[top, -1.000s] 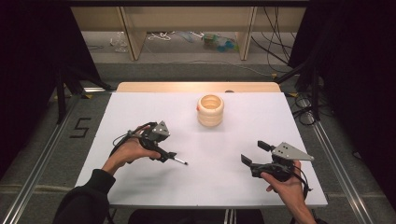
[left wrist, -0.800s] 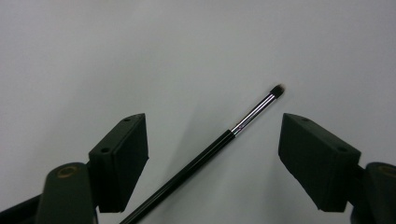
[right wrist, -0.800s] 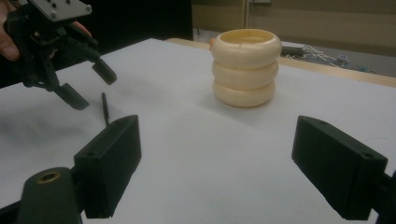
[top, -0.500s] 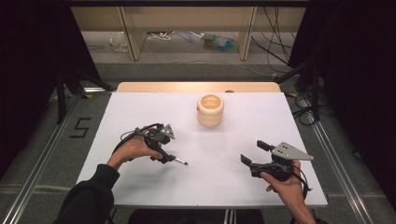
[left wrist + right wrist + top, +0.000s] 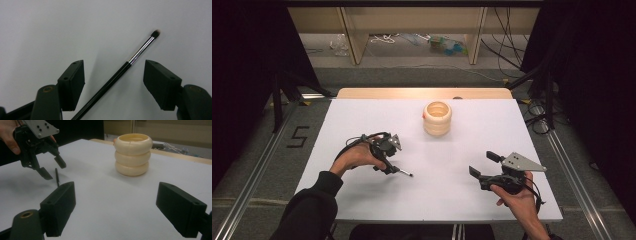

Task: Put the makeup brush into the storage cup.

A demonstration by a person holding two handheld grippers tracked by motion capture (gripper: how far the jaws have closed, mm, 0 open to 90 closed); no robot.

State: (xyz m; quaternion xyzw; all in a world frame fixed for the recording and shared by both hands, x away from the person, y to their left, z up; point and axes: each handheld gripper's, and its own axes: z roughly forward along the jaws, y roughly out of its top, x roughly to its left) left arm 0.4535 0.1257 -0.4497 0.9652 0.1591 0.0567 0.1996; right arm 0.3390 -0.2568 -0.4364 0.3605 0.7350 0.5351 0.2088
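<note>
brush: the brush (image 5: 117, 73) lies flat on the white table (image 5: 362, 115), well to the near left of the cream holder (image 5: 437, 118), its bristle tip pointing away from the left hand.
left gripper: the left gripper (image 5: 388, 161) is lowered over the handle, one jaw on each side; the jaws have just been closing, the brush is between them, and the pads do not yet press on it.
reason: straddling the thin handle crosswise likely sets up a clean pinch.
right gripper: the right gripper (image 5: 117, 212) waits near right of the holder, jaws wide apart and holding nothing.
room: bare table lies between brush and holder; the near edge is close behind both hands.
</note>
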